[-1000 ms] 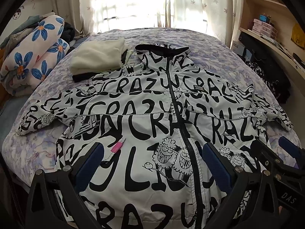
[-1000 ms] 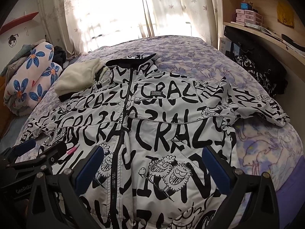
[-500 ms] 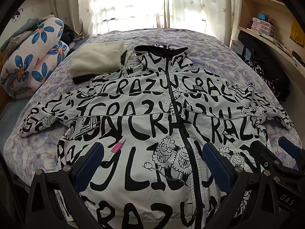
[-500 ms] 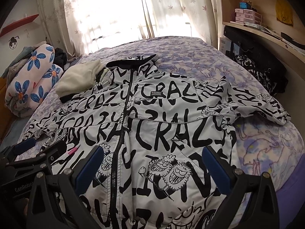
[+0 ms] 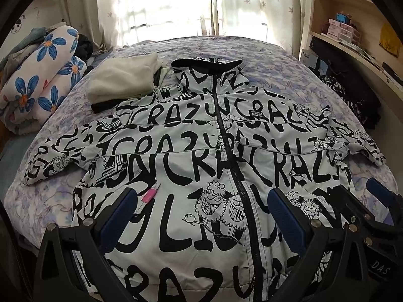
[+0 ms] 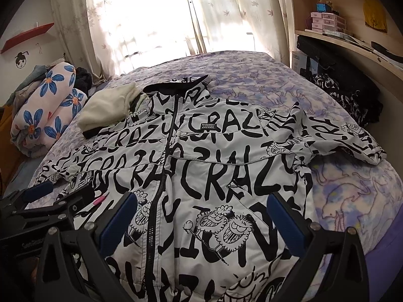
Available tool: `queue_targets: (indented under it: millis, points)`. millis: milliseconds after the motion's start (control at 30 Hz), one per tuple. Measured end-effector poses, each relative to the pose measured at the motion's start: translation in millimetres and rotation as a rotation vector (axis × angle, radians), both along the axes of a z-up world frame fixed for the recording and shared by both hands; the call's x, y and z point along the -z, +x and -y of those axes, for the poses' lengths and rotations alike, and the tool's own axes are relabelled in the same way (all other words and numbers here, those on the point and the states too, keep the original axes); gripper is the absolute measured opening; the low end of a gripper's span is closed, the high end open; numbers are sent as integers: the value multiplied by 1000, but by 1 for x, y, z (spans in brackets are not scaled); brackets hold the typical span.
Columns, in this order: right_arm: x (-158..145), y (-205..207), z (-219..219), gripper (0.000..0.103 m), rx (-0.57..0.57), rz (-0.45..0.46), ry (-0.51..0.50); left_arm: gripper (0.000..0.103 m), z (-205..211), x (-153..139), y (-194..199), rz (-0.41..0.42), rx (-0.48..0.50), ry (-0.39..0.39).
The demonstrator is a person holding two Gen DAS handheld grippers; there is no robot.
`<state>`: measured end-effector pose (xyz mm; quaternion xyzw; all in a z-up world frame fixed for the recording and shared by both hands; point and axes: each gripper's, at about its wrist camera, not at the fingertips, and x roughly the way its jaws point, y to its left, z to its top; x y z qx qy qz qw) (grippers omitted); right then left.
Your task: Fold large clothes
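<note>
**Jacket spread flat, both grippers poised at the hem**

The printed jacket (image 5: pixel 201 156) lies face up on the bed (image 5: pixel 289 75), zipped, its collar pointing away toward the window and its hem nearest the grippers. Its long axis — the zip line (image 5: pixel 226 138) — runs straight away from both cameras, while the sleeves stretch out crosswise to either side.

The left gripper (image 5: pixel 201 216) hovers over the lower front with its jaws spread wide and nothing between them; the zip sits slightly to its right. The right gripper (image 6: pixel 201 216) is equally wide and empty, with the zip to its left, so each gripper stands on its own half of the garment.

That split likely decides the next move: the left sleeve (image 5: pixel 50 161) lies out to the left and is nearer the left gripper, and the right sleeve (image 6: pixel 352 141) is nearer the right one. Folding has not yet begun, as far as the flat layout suggests.

A small pink tag (image 5: pixel 148 195) rests on the fabric just beyond the left gripper's left finger. A folded cream garment (image 5: pixel 121 80) sits beside the collar, touching the jacket's shoulder.
</note>
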<state>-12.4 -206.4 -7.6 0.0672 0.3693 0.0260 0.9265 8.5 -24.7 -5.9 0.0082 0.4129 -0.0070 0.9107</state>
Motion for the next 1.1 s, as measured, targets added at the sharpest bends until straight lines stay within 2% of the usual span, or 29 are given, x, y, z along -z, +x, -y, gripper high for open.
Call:
queue_targets:
  millis: [133,333,500,633,900,1100]
  points:
    - [-3,0,9,103,9,15,8,102,7,-13,2,57,18,8]
    - [-13,11,34,103,31,23,77,102,20,-41,12,130,67,-15]
    - [-29,12,50,103,69,85,61,102,31,-60,28,144,121,-60]
    - [-44,15,70,103,103,134,43,102,45,-70,42,144,141,-61]
    - [-65,26,146,103,262,191,-4,102,91,-77,76,174,183,-30]
    - [-58,37,224,103,406,153,-13,102,134,-70,107,197,208,-51]
